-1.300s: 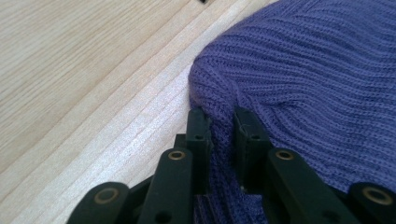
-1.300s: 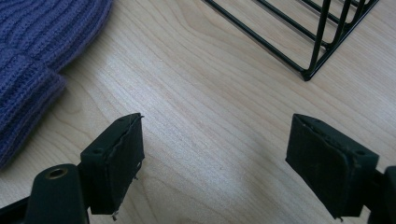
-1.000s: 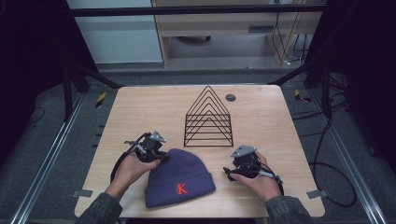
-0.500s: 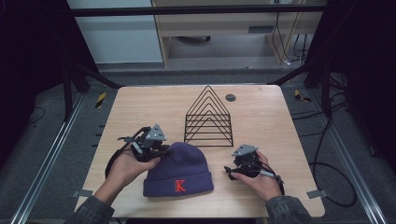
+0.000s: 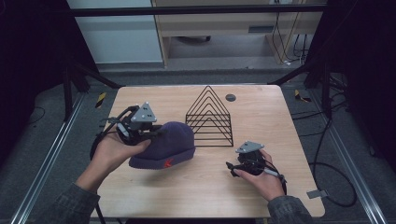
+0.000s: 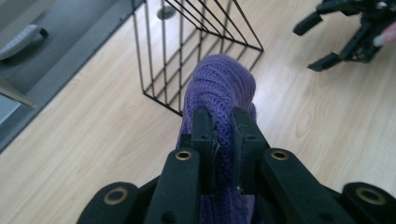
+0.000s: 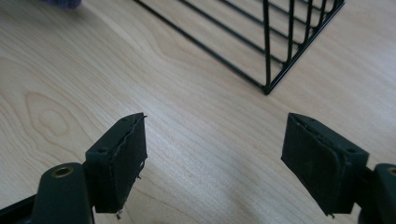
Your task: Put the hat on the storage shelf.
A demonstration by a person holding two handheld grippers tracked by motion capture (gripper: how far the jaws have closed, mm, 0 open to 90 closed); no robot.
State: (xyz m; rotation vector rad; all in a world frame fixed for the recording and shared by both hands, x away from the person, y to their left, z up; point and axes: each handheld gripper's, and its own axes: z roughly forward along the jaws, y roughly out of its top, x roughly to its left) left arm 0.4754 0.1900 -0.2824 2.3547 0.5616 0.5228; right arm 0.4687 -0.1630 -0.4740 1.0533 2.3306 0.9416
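Left claw (image 5: pixel 156 132) is clamping the purple beanie (image 5: pixel 169 143) by its knit fabric, beanie sitting centre-left of the high view, just left of the black wire rack (image 5: pixel 209 117) on the worktop (image 5: pixel 261 116). Right claw (image 5: pixel 230 168) is resting lower right, jaws wide apart, gripping nothing, well apart from the beanie.

Premises read as a laboratory or test room. A lone wooden bench (image 5: pixel 280 121) stands inside a dark metal frame (image 5: pixel 196 9) on grey carpet. Loose cables (image 5: pixel 327 158) trail on the floor, with striped hazard tape (image 5: pixel 100 99) at the bench corners. Pale furniture behind, possibly a desk (image 5: pixel 224 23); the view is dim.
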